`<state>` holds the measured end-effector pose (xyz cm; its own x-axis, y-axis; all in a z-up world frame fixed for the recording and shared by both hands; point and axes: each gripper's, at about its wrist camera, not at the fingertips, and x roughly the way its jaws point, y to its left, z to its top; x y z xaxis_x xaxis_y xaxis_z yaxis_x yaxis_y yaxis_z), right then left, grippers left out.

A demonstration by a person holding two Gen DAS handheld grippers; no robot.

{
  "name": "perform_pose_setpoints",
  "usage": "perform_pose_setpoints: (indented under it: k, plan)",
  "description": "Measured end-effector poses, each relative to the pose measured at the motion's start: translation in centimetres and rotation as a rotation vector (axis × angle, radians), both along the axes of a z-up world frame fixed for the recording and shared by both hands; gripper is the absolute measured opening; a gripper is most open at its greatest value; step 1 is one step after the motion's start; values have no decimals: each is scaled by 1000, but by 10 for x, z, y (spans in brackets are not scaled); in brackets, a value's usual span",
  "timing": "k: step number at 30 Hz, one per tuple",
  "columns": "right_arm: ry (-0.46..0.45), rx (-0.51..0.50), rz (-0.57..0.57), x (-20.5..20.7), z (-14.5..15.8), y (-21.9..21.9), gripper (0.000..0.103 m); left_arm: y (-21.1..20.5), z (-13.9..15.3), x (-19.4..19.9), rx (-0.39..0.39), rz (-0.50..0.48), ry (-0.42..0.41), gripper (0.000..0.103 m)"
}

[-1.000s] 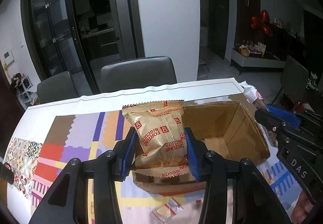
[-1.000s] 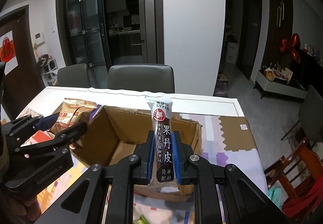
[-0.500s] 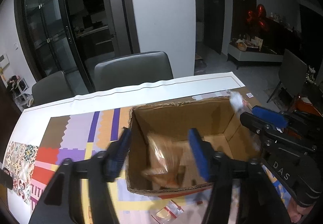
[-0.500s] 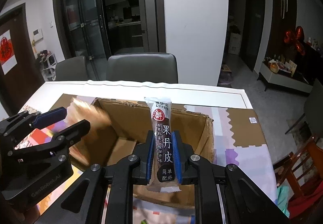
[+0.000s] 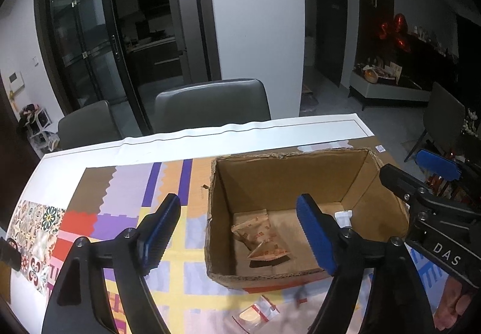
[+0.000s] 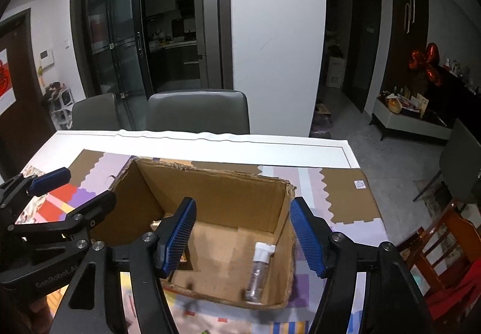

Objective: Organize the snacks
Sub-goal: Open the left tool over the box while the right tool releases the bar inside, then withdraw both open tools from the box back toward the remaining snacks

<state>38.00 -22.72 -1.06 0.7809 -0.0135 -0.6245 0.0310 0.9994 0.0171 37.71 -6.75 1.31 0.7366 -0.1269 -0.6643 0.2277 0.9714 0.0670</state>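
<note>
The biscuit packet (image 5: 261,239) lay on the floor of the cardboard box (image 5: 288,180), ahead of and between the left gripper's (image 5: 240,231) fingers. The blurred snack stick (image 6: 261,269) lay by the box's right wall, between the right gripper's (image 6: 243,236) fingers. Both grippers tilted downward; their fingers had just been opening, stood wide and held nothing. The patterned worktop (image 5: 126,192) carried the box.

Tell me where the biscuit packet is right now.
The biscuit packet lies on the floor of the cardboard box, toward its left side in the left wrist view, below the open left gripper and apart from the long dark snack stick.
</note>
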Motion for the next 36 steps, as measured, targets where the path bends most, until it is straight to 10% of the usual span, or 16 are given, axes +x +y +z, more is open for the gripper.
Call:
perform_pose_setpoints:
  k: [36]
  plan:
    - [-38, 2, -18, -62, 14, 3, 76, 18, 24, -66, 15, 17, -77, 95]
